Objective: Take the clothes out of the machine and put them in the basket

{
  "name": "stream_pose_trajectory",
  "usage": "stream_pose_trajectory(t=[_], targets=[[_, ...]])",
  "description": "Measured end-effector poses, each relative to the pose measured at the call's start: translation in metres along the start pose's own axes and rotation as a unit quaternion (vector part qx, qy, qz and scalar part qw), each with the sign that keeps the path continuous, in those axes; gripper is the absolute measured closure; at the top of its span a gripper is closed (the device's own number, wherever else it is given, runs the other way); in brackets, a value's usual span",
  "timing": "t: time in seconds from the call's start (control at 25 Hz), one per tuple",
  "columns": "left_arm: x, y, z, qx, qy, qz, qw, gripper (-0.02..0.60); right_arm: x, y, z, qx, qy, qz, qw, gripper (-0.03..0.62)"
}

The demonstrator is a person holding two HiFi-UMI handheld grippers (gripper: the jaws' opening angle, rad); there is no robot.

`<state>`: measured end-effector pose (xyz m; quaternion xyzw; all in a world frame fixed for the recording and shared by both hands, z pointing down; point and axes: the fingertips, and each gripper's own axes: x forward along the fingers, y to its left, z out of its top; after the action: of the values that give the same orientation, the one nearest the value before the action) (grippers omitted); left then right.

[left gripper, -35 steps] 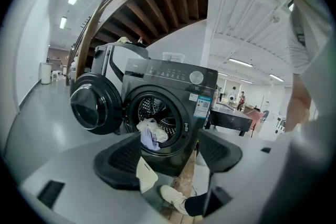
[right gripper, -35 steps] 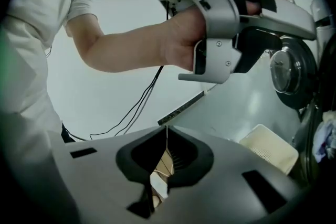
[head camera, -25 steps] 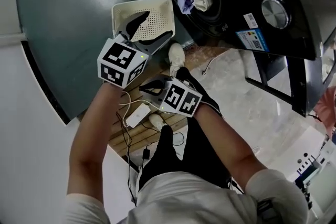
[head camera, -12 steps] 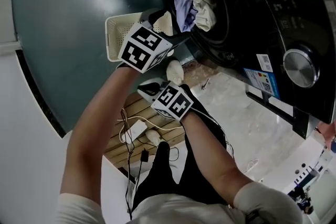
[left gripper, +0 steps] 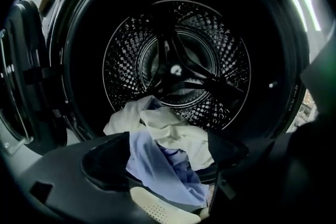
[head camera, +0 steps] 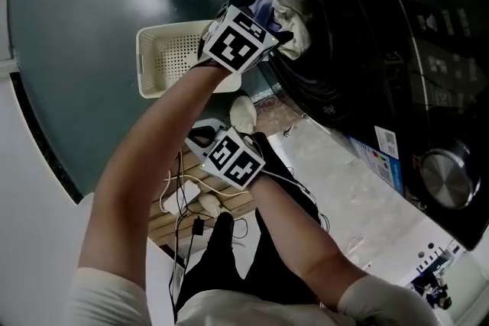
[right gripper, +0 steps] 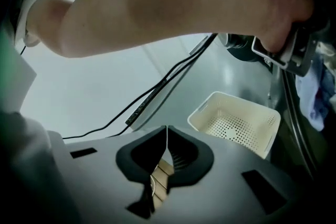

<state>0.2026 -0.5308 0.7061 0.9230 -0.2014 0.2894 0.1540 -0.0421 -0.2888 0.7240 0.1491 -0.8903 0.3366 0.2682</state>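
Dark drum [left gripper: 223,50]; clothes [left gripper: 173,140] trail toward opening

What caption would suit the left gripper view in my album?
White and blue clothes heaped at the front of the washing machine's perforated drum, basket edge below.

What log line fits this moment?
left gripper: jaws just opening, blue and white clothes seen between, ungripped | right gripper: shut, empty | cream perforated plastic basket: empty

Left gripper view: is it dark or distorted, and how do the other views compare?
Left gripper view: dim, corners black, the drum ring bulges from the wide lens, only the clothes catch light. Right gripper view: bright floor, sharp basket, curved edges. Head view: evenly lit, machine front dark.
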Motion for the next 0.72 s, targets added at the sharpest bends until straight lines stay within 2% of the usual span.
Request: stream_pose_trajectory(t=[0.24,0.4,0.64,0.68,0.72], targets=[[0.042,0.030,-0.002,0.014,0.024,0.044,0.9987,0.101,-0.006,-0.016,-0.014,0.031,0.030,0.001,0.999,0.585],[0.070,0.037,-0.008,0.017,0.047,0.051,0.9975,0.098,-0.008,-0.025,-0.019,0.047,0.039,-0.005,0.998,0.585],[0.089,0.040,-0.019,-0.001,0.046,0.050,0.9977,0.105,-0.011,-0.035,-0.022,0.057,0.040,-0.016,0.997,0.585],[0.091,0.041,-0.021,-0.011,0.046,0.049,0.9977,0.136,-0.011,-0.036,-0.023,0.056,0.040,-0.017,0.998,0.585],[0.091,0.040,-0.024,-0.027,0.044,0.048,0.9975,0.193,-0.012,-0.036,-0.023,0.055,0.040,-0.017,0.998,0.585]])
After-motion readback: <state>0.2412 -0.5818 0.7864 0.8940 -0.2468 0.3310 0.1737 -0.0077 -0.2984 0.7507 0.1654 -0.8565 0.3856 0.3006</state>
